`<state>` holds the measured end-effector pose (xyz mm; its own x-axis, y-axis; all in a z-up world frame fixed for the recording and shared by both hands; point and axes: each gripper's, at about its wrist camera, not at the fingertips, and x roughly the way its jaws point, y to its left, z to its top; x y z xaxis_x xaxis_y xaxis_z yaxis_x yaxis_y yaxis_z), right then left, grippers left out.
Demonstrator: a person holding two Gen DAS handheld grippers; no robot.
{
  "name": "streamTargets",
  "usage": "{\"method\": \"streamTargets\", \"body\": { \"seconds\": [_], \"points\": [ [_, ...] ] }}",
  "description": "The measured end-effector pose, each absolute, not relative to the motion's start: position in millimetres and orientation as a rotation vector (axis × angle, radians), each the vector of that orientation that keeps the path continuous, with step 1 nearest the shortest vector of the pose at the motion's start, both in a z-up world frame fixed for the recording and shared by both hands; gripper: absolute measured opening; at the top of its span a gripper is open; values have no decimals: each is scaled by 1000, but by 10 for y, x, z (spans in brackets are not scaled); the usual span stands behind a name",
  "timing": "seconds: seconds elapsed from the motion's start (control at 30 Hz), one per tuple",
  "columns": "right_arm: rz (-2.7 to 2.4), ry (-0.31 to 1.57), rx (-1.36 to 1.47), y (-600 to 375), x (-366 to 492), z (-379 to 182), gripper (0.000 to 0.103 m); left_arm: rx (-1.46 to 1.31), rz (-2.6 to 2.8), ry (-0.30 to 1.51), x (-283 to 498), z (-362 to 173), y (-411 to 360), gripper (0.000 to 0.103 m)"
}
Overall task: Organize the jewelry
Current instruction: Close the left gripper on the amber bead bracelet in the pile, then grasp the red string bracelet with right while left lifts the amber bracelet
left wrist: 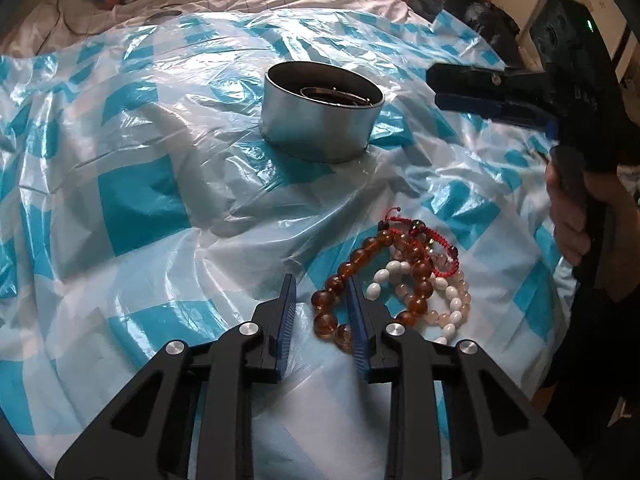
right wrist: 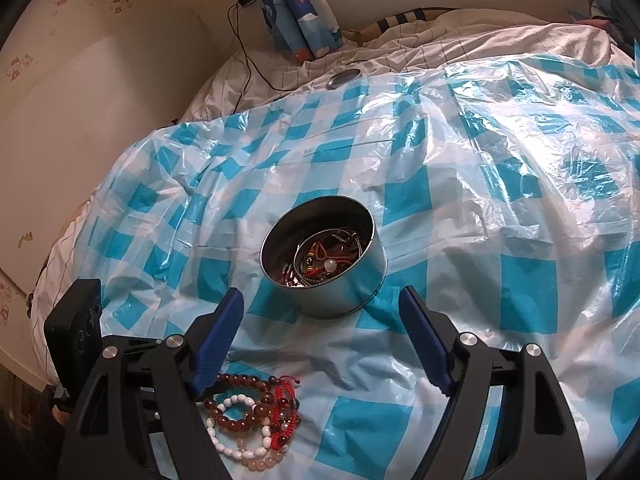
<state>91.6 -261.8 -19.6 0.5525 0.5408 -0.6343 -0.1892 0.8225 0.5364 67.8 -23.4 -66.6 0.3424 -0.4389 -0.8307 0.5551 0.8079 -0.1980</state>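
A round metal tin (left wrist: pixel 320 114) stands on the blue-and-white checked plastic sheet; in the right wrist view the tin (right wrist: pixel 324 256) holds several pieces of jewelry. A pile of bracelets lies on the sheet: an amber bead bracelet (left wrist: pixel 352 264), a white bead bracelet (left wrist: pixel 452 300) and a red cord bracelet (left wrist: pixel 432 240). My left gripper (left wrist: pixel 320 292) is open, its fingers straddling the amber beads. My right gripper (right wrist: pixel 320 304) is open and empty just in front of the tin, above the pile (right wrist: pixel 248 420); it also shows in the left wrist view (left wrist: pixel 434 88).
The plastic sheet (right wrist: pixel 480 200) covers a bed with a white quilt (right wrist: pixel 460 48). A round metal lid (right wrist: pixel 343 78) lies on the quilt beyond the sheet. A cable (right wrist: pixel 244 52) and a rolled blue item (right wrist: pixel 296 8) are by the wall.
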Motion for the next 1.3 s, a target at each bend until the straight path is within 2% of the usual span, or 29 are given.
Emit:
{"method": "streamTargets", "body": {
  "seconds": [0.17, 0.27, 0.53, 0.57, 0.63, 0.77, 0.87, 0.9, 0.97, 1.03, 1.3],
  "points": [
    [472, 907, 419, -2568, 914, -211, 77, 320, -638, 975, 523, -680, -447, 24],
    [501, 935, 369, -2483, 891, -212, 77, 319, -617, 970, 546, -657, -424, 11],
    [667, 1058, 170, -2098, 661, -380, 75, 108, -501, 962, 787, -510, -15, 10],
    [688, 1075, 156, -2054, 619, -429, 72, 96, -498, 965, 803, -514, 4, 10],
    [701, 1102, 142, -1996, 578, -506, 59, 90, -484, 975, 826, -544, 13, 10],
    [694, 1118, 101, -1916, 546, -563, 53, 103, -477, 985, 831, -590, -15, 10],
    [699, 1116, 98, -1907, 531, -556, 30, 103, -478, 988, 837, -597, -23, 10],
    [701, 1116, 95, -1907, 529, -557, 17, 103, -478, 990, 842, -599, -26, 10],
    [707, 1109, 106, -1931, 531, -536, 7, 104, -479, 991, 831, -599, -21, 10],
    [714, 1097, 143, -1989, 537, -505, 3, 101, -482, 990, 825, -590, -17, 10],
    [760, 1023, 400, -2347, 629, -331, 3, 32, -513, 982, 845, -512, 38, 10]
  ]
}}
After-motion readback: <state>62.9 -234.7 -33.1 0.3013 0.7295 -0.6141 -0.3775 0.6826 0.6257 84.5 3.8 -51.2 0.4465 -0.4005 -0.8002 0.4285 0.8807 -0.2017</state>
